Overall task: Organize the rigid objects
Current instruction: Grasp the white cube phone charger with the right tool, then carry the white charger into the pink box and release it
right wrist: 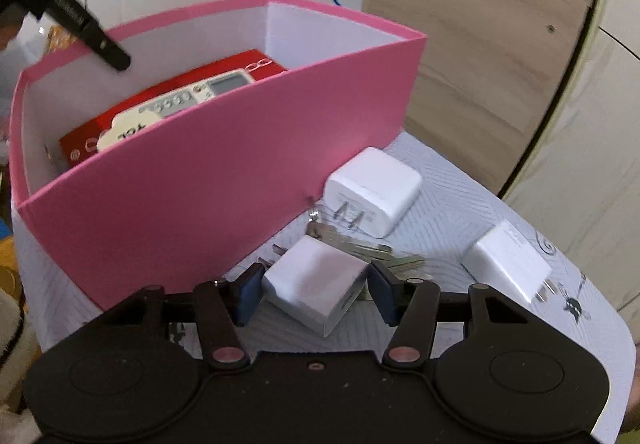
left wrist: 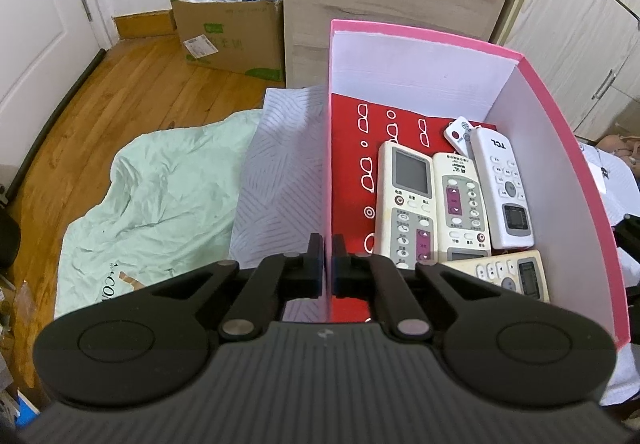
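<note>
White cube-shaped plug chargers [right wrist: 374, 192] are scattered on the patterned bed cover beside the pink cardboard box [right wrist: 224, 180]; one such charger [right wrist: 316, 290] is grasped between the right gripper's [right wrist: 314, 294] fingers. The box's left wall [left wrist: 327, 172] is pinched by the left gripper's [left wrist: 327, 264] clenched fingers, with white remote controls [left wrist: 404, 200] lying inside.

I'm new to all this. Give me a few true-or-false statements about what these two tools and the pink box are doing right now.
1. The left tool pinches the wall of the pink box. True.
2. The right tool is empty. False: a white charger sits between its pads.
3. Several remote controls lie inside the box. True.
4. All chargers are already in the box. False: two more chargers lie outside it on the cloth.
5. Keys lie beside the box. True.
</note>
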